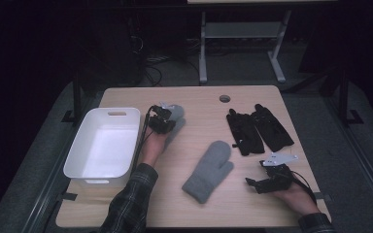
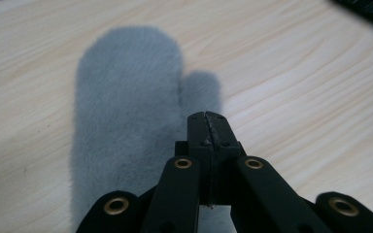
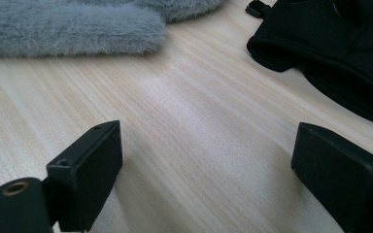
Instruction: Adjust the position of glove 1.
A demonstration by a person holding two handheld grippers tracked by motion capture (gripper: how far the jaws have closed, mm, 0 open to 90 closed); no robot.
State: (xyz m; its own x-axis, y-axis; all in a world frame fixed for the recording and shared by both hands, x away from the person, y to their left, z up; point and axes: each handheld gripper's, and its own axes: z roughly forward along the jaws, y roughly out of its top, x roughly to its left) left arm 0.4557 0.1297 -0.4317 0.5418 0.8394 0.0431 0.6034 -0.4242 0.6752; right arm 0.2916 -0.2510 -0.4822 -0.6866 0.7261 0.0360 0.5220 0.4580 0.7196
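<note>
My left gripper (image 1: 167, 119) sits just right of the white rectangular plastic bin (image 1: 80, 160), over the far-left part of the light wood-grain table (image 1: 194, 102). In the left gripper view its jaws are pressed fully together and a fuzzy grey fleece mitten (image 2: 126, 111) hangs or lies right under them, thumb toward the right of that view. I can't tell if the tips pinch the cuff; the fabric runs beneath the jaws, and whether it touches them is hidden. From the high view that same mitten (image 1: 176, 121) pokes out beyond the gripper, next to the bin's right wall.

Second fuzzy grey fleece mitten (image 1: 208, 171) lies flat mid-table, tilted, cuff toward me, thumb on its right side, nothing touching it.

My right gripper (image 1: 260, 183) rests low at the near-right of the table, pointing left toward that middle mitten but apart from it. Right gripper view: jaws stand wide apart, bare wood between them, nothing held. Grey mitten edge (image 3: 73, 26) runs along the top of that view, and a black fabric glove's cuff (image 3: 330, 53) is at its upper right.

Pair of black fabric gloves (image 1: 257, 130) lies side by side at far-right of the table, just beyond the right gripper.

Bin looks empty inside.
</note>
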